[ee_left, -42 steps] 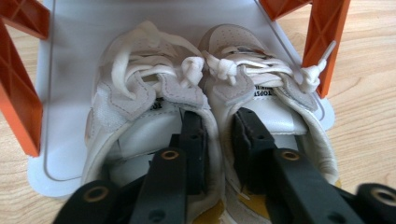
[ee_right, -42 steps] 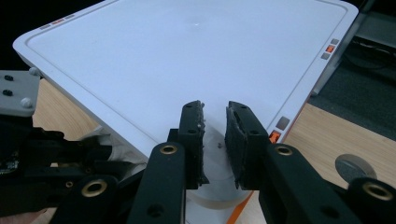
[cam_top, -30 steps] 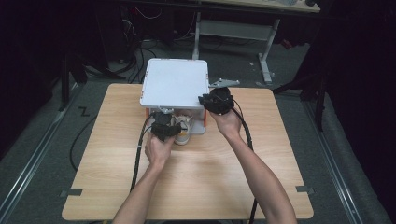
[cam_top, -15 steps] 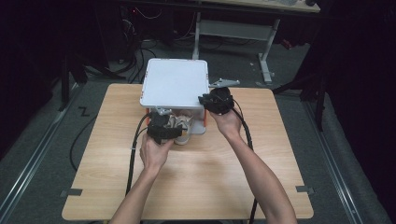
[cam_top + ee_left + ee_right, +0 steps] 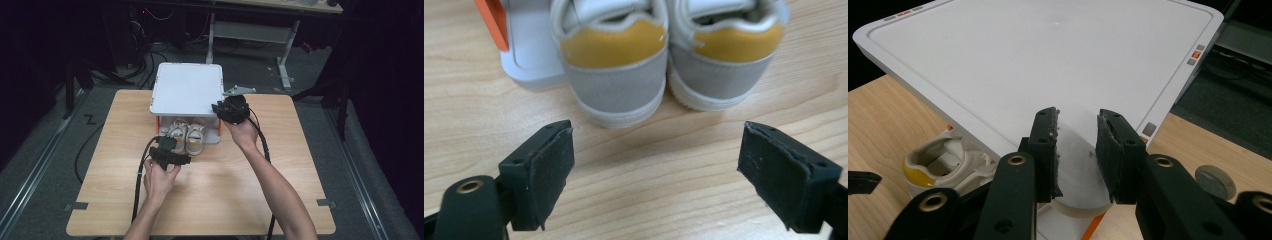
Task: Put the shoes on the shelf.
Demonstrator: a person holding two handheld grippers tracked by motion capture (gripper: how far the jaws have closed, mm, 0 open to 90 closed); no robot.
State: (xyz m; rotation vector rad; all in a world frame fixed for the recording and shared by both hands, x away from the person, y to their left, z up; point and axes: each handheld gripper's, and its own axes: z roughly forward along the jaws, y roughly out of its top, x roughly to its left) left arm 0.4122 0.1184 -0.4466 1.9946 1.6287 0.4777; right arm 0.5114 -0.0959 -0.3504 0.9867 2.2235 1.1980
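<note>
A pair of small grey-and-white shoes [image 5: 187, 137] with yellow heel patches stands side by side under the raised white lid [image 5: 187, 90] of a box, heels toward me. In the left gripper view both heels, one [image 5: 616, 65] and the other [image 5: 724, 55], sit just beyond my left gripper [image 5: 656, 170]. Its jaws stand wide apart over bare wood with nothing between them. My right gripper [image 5: 220, 107] is at the lid's front right corner. In the right gripper view that gripper [image 5: 1078, 150] is shut on a white tab [image 5: 1083, 172] at the edge of the lid [image 5: 1048, 60].
The box's white base [image 5: 526, 55] with an orange part [image 5: 494, 20] sits left of the shoes on the wooden table [image 5: 225, 190]. A round grey disc [image 5: 1215, 182] lies on the table right of the box. Cables and a desk frame stand behind the table.
My left gripper has drawn back from the shoes toward the person and a little left. The right gripper and the lid have stayed where they were.
</note>
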